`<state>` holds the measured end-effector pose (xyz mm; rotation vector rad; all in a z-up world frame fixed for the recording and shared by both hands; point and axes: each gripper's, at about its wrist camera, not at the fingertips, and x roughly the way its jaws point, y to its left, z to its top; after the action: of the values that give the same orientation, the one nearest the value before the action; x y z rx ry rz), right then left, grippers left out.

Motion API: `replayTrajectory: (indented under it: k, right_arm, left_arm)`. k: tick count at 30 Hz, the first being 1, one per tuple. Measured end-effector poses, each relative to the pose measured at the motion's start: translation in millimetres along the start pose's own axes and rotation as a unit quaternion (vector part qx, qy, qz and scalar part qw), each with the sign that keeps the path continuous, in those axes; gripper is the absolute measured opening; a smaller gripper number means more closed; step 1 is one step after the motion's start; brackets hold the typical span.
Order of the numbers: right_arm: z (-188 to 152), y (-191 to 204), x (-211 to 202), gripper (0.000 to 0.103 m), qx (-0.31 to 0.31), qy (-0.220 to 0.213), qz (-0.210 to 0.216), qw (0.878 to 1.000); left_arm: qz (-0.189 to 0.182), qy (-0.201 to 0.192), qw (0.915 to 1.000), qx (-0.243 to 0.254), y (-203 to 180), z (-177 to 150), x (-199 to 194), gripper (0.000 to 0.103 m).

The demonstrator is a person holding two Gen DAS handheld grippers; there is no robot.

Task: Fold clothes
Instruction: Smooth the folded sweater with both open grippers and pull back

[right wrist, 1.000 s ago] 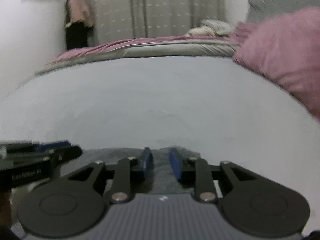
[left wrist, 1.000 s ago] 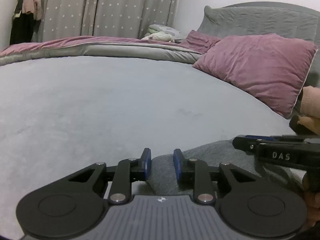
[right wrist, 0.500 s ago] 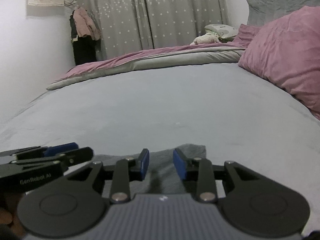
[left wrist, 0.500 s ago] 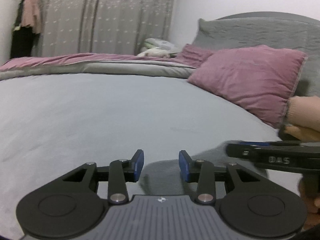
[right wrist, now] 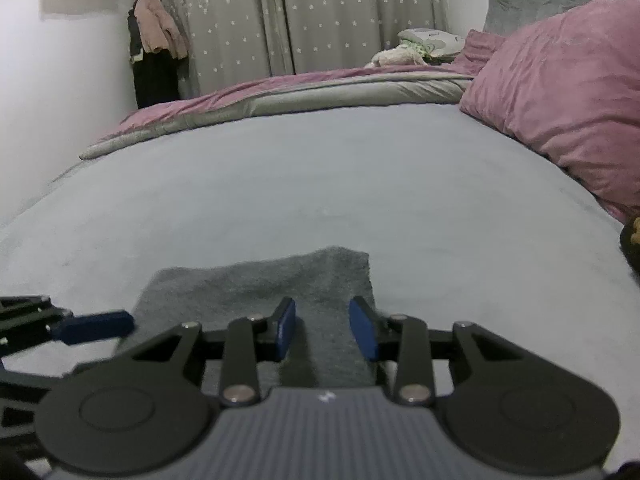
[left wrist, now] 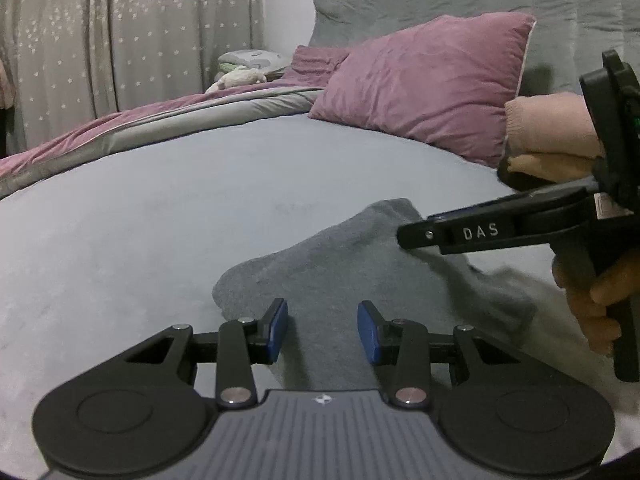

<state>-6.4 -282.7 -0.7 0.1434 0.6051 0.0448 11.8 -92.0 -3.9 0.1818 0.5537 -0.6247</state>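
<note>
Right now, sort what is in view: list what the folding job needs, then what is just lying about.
For the job:
grey garment
left gripper, open
right gripper, open
bed sheet as the work surface

Lying about:
pink pillow
grey pillow
quilt
hanging clothes
curtain

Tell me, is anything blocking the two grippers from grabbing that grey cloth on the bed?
Nothing visible is. The grey cloth lies flat on the bed, right under the open left gripper and open right gripper.
</note>
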Motion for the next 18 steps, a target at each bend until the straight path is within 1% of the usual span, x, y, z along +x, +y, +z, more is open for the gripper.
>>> replayTrajectory:
  k: [3, 6, 9, 12, 15, 18]
  right_arm:
    - [0.2, 7.0, -15.0, 0.036, -0.007, -0.003, 0.026, 1.0]
    - [-3.7, 12.8, -24.0, 0.037, -0.019, 0.008, 0.047, 0.999]
    - [-16.1, 18.2, -30.2, 0.037, -0.051, 0.021, 0.051, 0.997]
    - [-29.9, 19.8, -34.0, 0.037, -0.079, 0.036, 0.055, 0.995]
    - [-42.7, 12.2, -38.7, 0.037, -0.102, 0.047, 0.05, 0.992]
    - [-53.1, 3.0, -43.8, 0.037, -0.121, 0.054, 0.047, 0.99]
  left_arm:
    - [-0.02, -0.011, 0.9997, -0.012, -1.1, -2.3, -10.8, 0.038]
    - [-0.034, -0.016, 0.9992, -0.012, -3.2, -9.7, -16.8, 0.038]
    - [-0.044, -0.014, 0.9989, 0.001, -4.6, -20.8, -20.8, 0.038]
    - [-0.043, -0.007, 0.9987, 0.027, -5.7, -29.0, -22.6, 0.038]
    - [-0.046, -0.001, 0.9985, 0.03, -1.2, -35.4, -25.7, 0.038]
    - [-0.052, 0.005, 0.9984, 0.019, 2.2, -41.0, -27.0, 0.038]
